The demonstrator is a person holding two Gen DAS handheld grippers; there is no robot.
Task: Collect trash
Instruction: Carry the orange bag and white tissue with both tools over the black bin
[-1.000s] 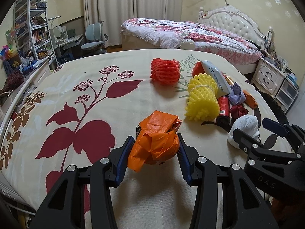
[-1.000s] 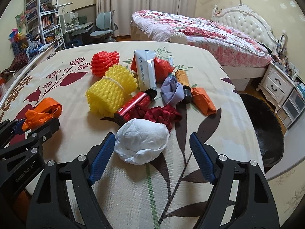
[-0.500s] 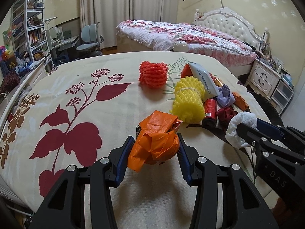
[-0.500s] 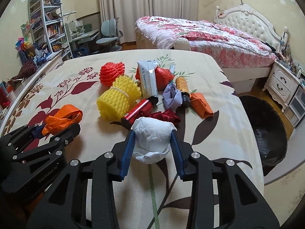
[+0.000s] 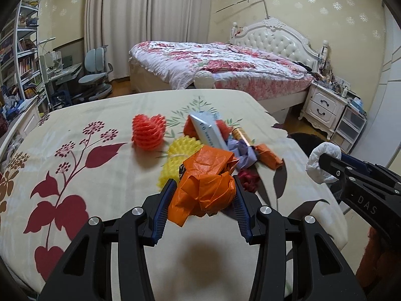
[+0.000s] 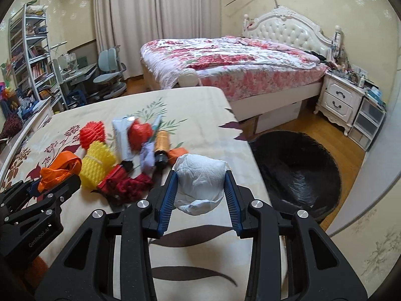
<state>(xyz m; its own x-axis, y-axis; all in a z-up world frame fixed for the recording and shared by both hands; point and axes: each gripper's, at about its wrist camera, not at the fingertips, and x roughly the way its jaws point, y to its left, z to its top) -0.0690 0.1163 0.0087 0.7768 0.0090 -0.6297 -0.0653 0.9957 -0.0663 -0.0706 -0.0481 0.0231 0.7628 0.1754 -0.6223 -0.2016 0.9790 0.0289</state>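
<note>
My left gripper (image 5: 203, 202) is shut on a crumpled orange plastic bag (image 5: 205, 185) and holds it above the floral cloth (image 5: 100, 175). My right gripper (image 6: 200, 190) is shut on a white paper wad (image 6: 200, 180), lifted near the cloth's right edge; the wad also shows in the left wrist view (image 5: 319, 161). The orange bag shows at the left of the right wrist view (image 6: 60, 168). Trash still lies on the cloth: a red foam net (image 5: 148, 132), a yellow foam net (image 6: 97, 163), a white tube box (image 5: 208, 131), a purple wrapper (image 6: 147, 156), an amber bottle (image 6: 161, 145) and red wrappers (image 6: 125, 184).
A black bin bag (image 6: 298, 168) lies open on the wooden floor right of the cloth. A bed (image 6: 225, 62) and a white nightstand (image 6: 343, 100) stand behind. Shelves (image 6: 30, 57) and a desk chair (image 6: 110, 75) stand at the back left.
The right gripper closed on the white wad and lifted it toward the cloth's right edge. The left gripper rose and moved right with the orange bag, now over the yellow net.
</note>
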